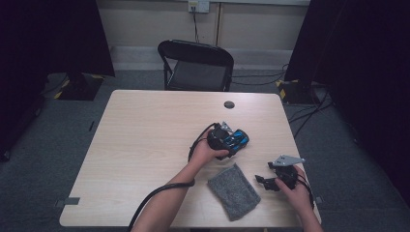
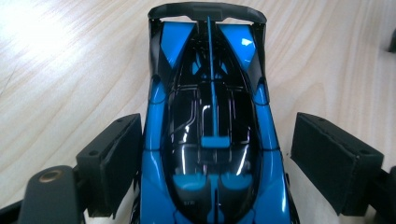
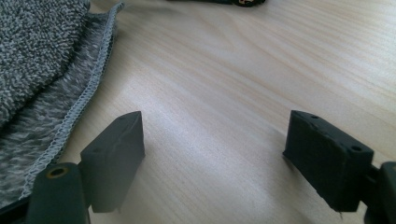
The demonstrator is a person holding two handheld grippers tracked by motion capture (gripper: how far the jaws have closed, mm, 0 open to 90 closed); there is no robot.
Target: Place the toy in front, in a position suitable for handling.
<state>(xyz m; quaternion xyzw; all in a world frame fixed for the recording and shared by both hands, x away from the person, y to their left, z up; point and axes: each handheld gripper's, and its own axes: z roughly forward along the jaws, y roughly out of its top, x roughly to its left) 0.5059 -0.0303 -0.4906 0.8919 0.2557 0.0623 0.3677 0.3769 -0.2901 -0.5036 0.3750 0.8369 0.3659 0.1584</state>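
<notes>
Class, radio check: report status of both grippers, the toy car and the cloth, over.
Left gripper open, straddling blue toy car, right pad clear of it. Right gripper open, empty, beside grey cloth. Nothing blocking the car on the table.

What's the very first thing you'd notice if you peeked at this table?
The shiny blue and black toy car, right of the table's middle, sits between the open jaws of the left tool, which don't squeeze it. Nearer the person lies a fuzzy grey cloth, and the right tool waits open beside it, holding nothing.
</notes>
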